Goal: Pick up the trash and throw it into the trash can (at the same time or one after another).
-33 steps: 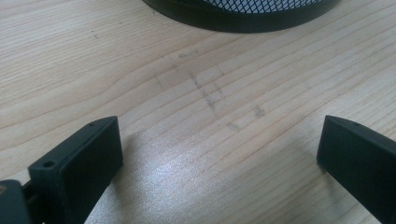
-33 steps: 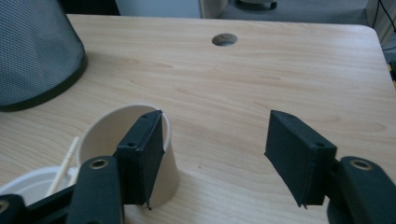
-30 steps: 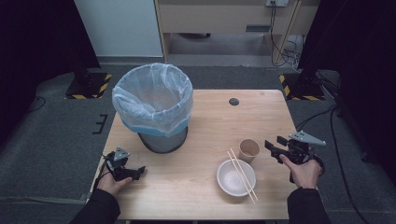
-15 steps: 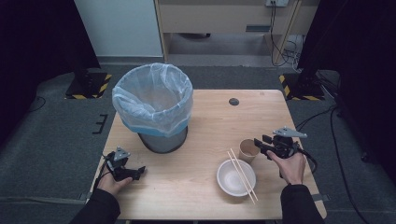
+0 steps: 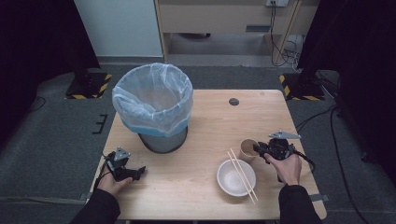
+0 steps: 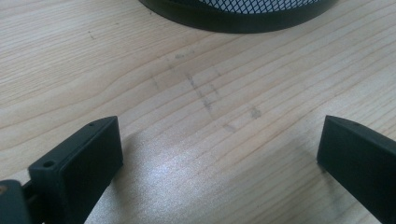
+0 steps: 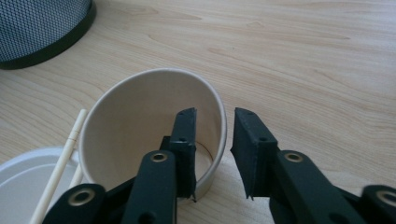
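Paper cup (image 7: 140,140) wall sits between right gripper (image 7: 212,154) jaws, gap remaining; left gripper (image 6: 210,158) agape, idle. Next likely: pinch wall, lift.

right gripper (image 7: 214,156) straddling paper cup (image 7: 140,121) rim, one jaw inside, one outside, chopsticks (image 7: 58,168) on white bowl (image 7: 18,186)

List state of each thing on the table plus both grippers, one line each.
paper cup: upright, empty, wall between the right gripper's jaws
right gripper: one jaw inside the cup, one outside, not clamped
left gripper: open, low over bare table
bowl: upright, empty
chopsticks: laid across the bowl
bin: upright, lined with a bag
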### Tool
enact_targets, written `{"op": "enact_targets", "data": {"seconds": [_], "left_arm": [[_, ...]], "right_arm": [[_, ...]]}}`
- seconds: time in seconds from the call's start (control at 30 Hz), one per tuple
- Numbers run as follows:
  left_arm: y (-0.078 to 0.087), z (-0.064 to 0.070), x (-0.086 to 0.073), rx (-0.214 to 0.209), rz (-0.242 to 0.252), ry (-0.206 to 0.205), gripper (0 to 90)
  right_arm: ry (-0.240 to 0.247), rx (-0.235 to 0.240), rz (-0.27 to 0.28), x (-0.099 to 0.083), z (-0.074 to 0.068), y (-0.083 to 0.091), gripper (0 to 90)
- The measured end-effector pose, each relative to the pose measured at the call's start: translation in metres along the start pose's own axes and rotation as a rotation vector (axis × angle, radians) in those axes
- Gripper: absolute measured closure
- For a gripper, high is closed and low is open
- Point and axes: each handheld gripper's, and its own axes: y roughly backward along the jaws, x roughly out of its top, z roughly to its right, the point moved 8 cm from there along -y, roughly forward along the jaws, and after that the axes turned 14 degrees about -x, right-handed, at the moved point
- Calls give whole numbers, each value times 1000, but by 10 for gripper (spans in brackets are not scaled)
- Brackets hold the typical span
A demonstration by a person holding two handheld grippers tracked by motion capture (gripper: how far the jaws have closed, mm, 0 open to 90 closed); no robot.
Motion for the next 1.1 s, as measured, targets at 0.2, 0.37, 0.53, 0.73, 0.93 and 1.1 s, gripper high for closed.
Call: {"op": "enact_targets", "data": {"seconds": [0.2,0.37,0.53,0.73,0.93,1.1], "left_arm": [[0,0,0,0,0,0,0],[0,0,0,0,0,0,0],[0,0,0,-2,-1,-2,0],[0,0,0,-3,-2,-3,0],[0,0,0,-3,-1,-3,0],[0,0,0,-3,-2,-3,0]], "right_arm": [[-4,-5,-33,-5,-1,-4,793],[-13,-7,-27,-5,1,-3,827],[-39,-16,14,2,5,3,828],[-100,-22,94,15,14,16,828],[-157,-28,184,30,22,31,828],[-207,-29,263,42,28,45,829]]}}
